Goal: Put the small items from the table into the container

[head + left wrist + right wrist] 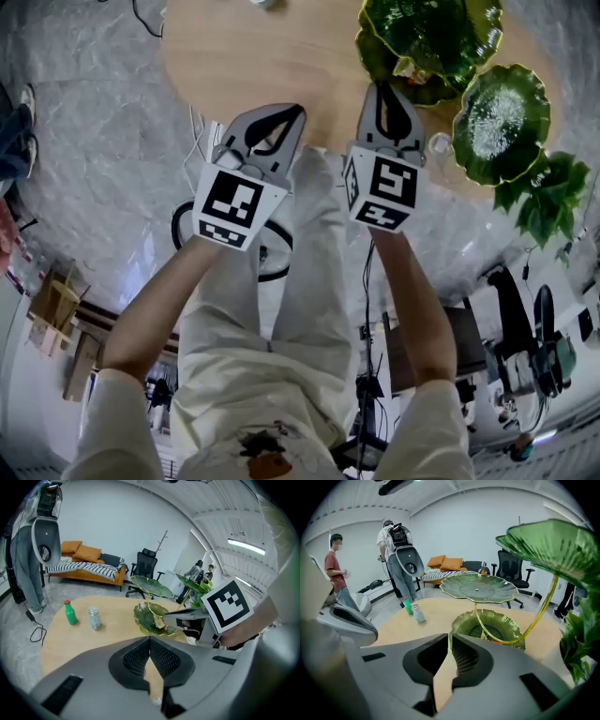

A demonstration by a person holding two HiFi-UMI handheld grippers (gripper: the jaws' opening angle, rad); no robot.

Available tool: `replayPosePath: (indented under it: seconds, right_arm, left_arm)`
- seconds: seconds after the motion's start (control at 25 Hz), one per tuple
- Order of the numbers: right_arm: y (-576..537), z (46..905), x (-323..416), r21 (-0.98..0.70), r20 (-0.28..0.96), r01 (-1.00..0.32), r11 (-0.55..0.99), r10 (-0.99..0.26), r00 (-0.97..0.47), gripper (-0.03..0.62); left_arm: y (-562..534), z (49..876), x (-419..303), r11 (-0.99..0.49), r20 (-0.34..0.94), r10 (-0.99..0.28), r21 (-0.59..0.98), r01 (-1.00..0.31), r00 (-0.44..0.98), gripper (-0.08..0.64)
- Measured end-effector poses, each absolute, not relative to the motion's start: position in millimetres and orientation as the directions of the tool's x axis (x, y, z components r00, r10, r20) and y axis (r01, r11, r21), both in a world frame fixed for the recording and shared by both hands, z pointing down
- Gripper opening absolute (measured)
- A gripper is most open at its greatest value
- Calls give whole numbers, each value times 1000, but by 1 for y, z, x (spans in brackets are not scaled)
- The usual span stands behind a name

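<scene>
A small green bottle (71, 613) with a red cap and a clear jar (94, 618) stand side by side on the far part of the wooden table (93, 641). The right gripper view has the same bottle (407, 607) and jar (418, 613). The container is a green leaf-shaped tiered dish (427, 42), whose lower bowl (490, 625) holds a few small things. My left gripper (150, 641) is shut and empty, over the table's near edge. My right gripper (450, 639) is also shut and empty, just before the lower bowl. Both grippers, left (281, 117) and right (386, 92), point at the table.
A second leaf tray (478, 587) stands above the bowl on a gold stem. A potted plant (544, 192) stands at the table's right. A small clear round thing (439, 143) lies near the table edge beside the right gripper. People, office chairs and an orange sofa (86, 562) are behind.
</scene>
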State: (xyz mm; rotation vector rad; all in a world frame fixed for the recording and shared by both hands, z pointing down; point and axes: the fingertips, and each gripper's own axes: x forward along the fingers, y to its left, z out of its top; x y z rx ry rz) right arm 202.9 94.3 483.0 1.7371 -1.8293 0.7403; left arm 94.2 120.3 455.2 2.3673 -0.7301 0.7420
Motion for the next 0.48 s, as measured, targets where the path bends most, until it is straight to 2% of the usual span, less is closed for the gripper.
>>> replayPosePath:
  seconds: [0.48]
  right_arm:
    - [65, 481, 152, -69, 686, -987, 144, -711, -151, 11]
  left_arm:
    - [100, 456, 55, -630, 642, -393, 334, -701, 659, 9]
